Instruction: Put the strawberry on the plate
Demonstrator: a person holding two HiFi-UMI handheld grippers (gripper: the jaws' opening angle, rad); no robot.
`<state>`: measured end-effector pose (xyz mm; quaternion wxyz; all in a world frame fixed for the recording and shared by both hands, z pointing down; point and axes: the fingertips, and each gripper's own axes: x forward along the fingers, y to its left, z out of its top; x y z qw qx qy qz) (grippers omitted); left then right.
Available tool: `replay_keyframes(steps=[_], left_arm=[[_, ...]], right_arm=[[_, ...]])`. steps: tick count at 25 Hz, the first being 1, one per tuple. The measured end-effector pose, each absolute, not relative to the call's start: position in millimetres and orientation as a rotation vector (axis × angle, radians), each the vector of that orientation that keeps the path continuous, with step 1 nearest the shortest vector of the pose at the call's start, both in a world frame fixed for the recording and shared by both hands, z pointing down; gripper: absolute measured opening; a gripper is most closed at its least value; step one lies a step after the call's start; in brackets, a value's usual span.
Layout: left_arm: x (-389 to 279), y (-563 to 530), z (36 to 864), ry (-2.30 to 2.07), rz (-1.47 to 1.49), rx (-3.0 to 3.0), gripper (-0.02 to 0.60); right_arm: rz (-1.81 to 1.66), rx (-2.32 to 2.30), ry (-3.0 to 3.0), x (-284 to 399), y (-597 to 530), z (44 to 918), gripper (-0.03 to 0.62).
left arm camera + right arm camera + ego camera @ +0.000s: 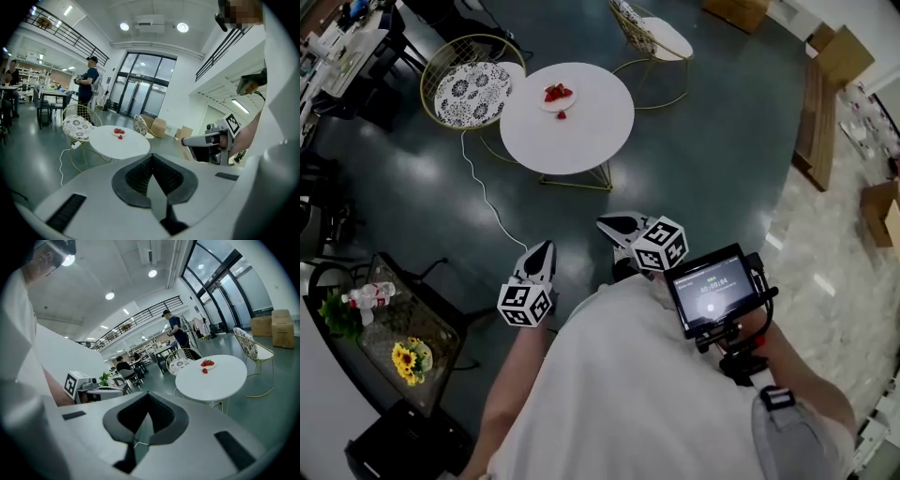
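Far ahead stands a round white table (581, 141). On it a small white plate (569, 104) carries a few strawberries, and one loose strawberry (562, 114) lies on the tabletop just beside the plate. That loose strawberry (120, 137) shows small in the left gripper view, and again as a strawberry (205, 371) below the plate (212, 365) in the right gripper view. My left gripper (539, 249) and right gripper (613, 225) are held close to the body, well short of the table. Both are shut with nothing between the jaws.
A wire chair with a patterned cushion (472, 90) stands left of the table, and another chair (654, 36) behind it on the right. A white cable (484, 190) runs across the dark floor. A dark side table (398, 330) with flowers and a bottle is at lower left.
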<state>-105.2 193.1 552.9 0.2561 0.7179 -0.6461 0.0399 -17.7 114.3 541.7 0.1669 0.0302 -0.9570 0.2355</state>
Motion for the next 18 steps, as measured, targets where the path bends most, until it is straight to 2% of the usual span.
replay_keyframes(steps=[18], left_arm=[[-122,52,553,-1.752,0.18,1.92,0.008]], right_arm=[[0.693,0.058,-2.721,-33,-25,546,0.006]])
